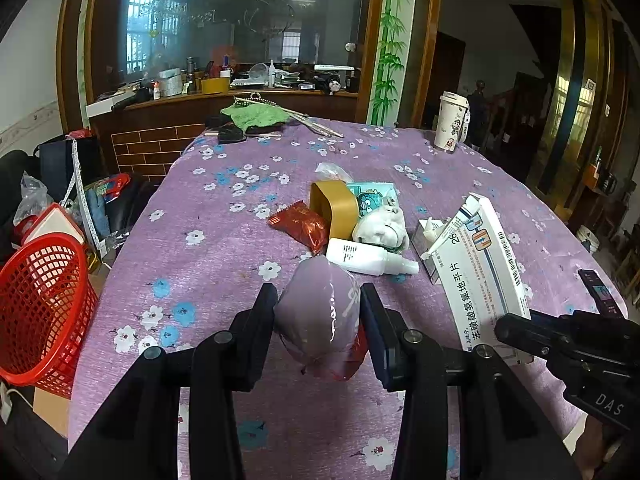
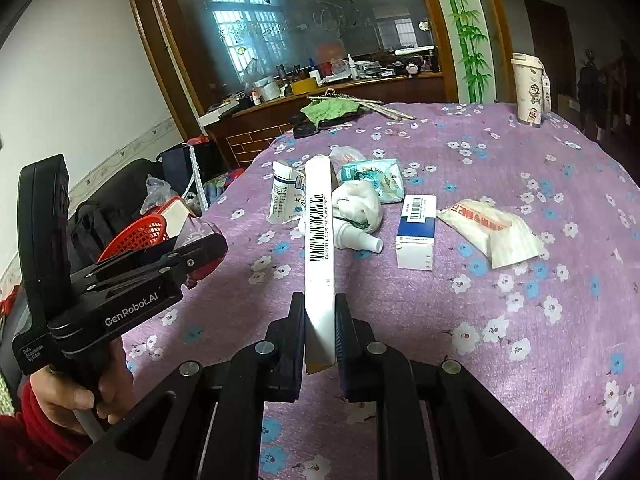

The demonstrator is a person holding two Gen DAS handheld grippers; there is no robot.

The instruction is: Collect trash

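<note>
white tumbler [image 1: 451,121] upright, far table corner | green cloth [image 1: 256,114] far edge | purple floral tablecloth [image 1: 224,248]

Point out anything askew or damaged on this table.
The gold tin lies tipped on its side among the litter, and the white bottle lies flat beside it. The small box has its flap torn open. Nothing looks spilled.

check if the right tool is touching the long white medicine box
Touching. The right wrist view shows the right tool with both fingers pressed flat against the white medicine box, holding it on edge above the purple tablecloth.
</note>
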